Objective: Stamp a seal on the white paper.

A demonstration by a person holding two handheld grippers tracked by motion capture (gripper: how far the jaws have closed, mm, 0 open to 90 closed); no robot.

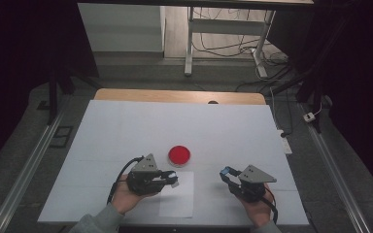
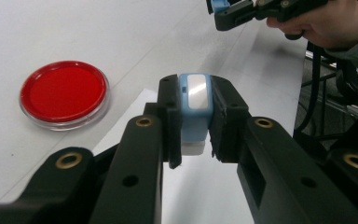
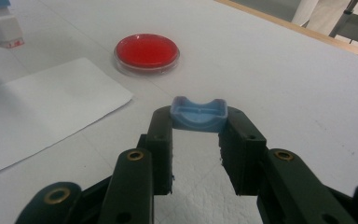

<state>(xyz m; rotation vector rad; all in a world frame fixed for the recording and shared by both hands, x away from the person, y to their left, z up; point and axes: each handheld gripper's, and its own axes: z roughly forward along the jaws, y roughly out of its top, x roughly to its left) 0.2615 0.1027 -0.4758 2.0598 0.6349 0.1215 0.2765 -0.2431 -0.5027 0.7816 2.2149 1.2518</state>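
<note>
High view showed the left gripper [image 1: 169, 180] clamped on a blue-and-white stamp [image 2: 195, 112] over the paper sheet [image 1: 179, 196]; the right gripper [image 1: 226, 174], well apart, pinched its blue cap [image 3: 198, 114].

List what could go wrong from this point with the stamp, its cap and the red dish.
1. The right hand-held gripper pinches the blue cap only at its jaw tips, so it could slip out and drop onto the table.
2. The left hand-held gripper holds the stamp above the sheet of paper; a tilted press might smear or miss the sheet.
3. The red dish lies just beyond the paper, so a swing of the left hand may knock it.
</note>
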